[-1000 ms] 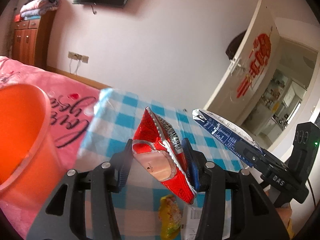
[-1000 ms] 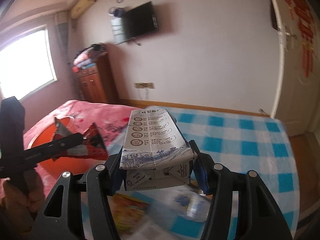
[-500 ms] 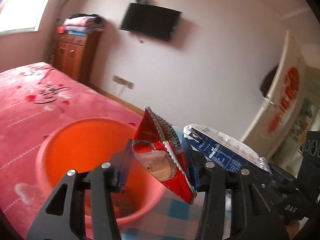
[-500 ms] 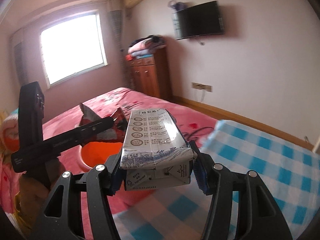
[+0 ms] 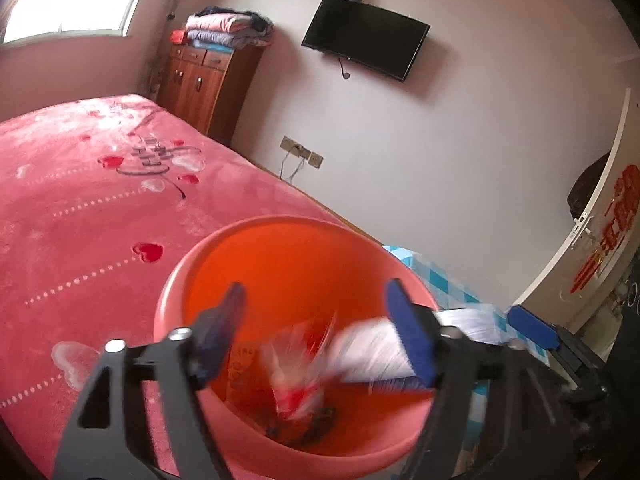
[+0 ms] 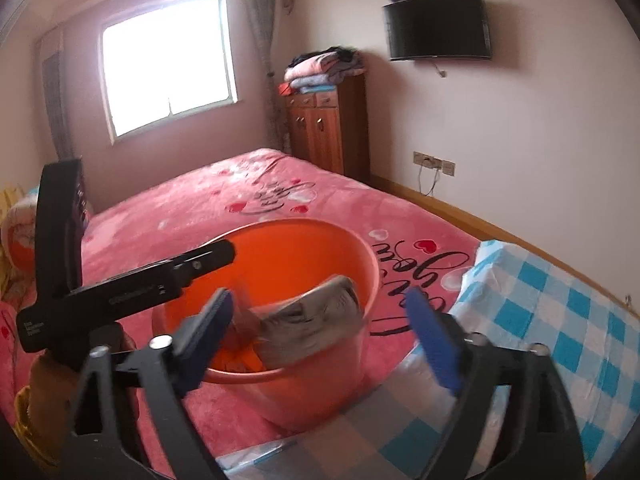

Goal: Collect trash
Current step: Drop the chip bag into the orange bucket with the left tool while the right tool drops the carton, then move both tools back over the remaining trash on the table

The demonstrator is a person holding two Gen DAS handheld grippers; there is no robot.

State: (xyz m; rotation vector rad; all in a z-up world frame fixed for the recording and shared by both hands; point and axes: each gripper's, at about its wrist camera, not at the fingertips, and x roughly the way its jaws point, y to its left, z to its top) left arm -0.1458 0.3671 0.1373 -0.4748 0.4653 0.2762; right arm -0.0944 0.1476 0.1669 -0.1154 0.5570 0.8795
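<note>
Nearest the lenses, both grippers hang over an orange bucket (image 5: 188,280) that stands on the pink bedspread (image 5: 80,200). The left gripper (image 5: 316,332) has its blue-padded fingers (image 5: 408,328) spreading apart, and nothing is pinched between them: a red snack wrapper (image 5: 298,372), blurred, lies loose inside the bucket below the gap. Beside it a white and blue carton (image 5: 372,352), also blurred, is tipped into the bucket, its far end against the inner wall in the right wrist view. The right gripper (image 6: 320,332) likewise has its fingers (image 6: 432,340) opening wide, with the carton clear of both pads and down in the bucket. In the right wrist view the left gripper's black body crosses the bucket's near-left rim and hides part of it, and a sleeve (image 6: 32,400) in yellow-brown shows at the lower left. Just to the right of the bucket, a blue and white checked cloth (image 6: 560,320) covers a surface that meets the bed. Farther back, a wooden cabinet (image 6: 328,128) stands against the wall with folded blankets (image 6: 320,68) stacked on top. A dark television (image 6: 438,24) hangs on the wall to its right, above a row of wall sockets (image 6: 434,162). A bright window (image 6: 168,64) fills the far left wall, and a white door (image 5: 600,240) with red decoration stands at the right edge of the left wrist view.
</note>
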